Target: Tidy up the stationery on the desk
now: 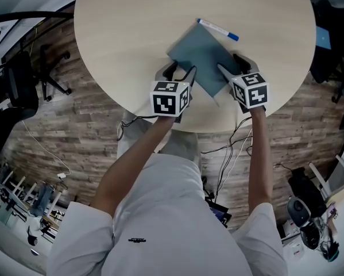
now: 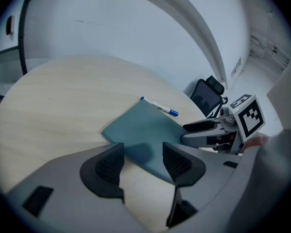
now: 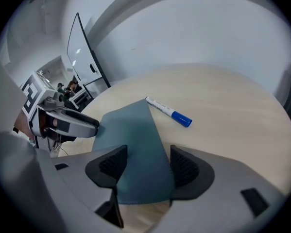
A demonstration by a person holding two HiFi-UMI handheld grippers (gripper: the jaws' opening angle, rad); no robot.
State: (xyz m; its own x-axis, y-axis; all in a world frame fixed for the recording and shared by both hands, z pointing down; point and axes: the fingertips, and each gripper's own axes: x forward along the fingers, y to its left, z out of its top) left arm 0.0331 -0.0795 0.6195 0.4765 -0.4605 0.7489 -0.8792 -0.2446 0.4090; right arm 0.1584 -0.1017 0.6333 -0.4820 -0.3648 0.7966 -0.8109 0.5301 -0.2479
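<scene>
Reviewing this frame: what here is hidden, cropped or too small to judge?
1. Flat teal stitched cover: notebook or pouch, cannot tell. Its near corners are hidden in the head view by the left gripper and right gripper.
2. White pen with blue cap: its print is too small in every view.
3. Both grippers' jaws stand apart around the cover; contact with it is unclear.
</scene>
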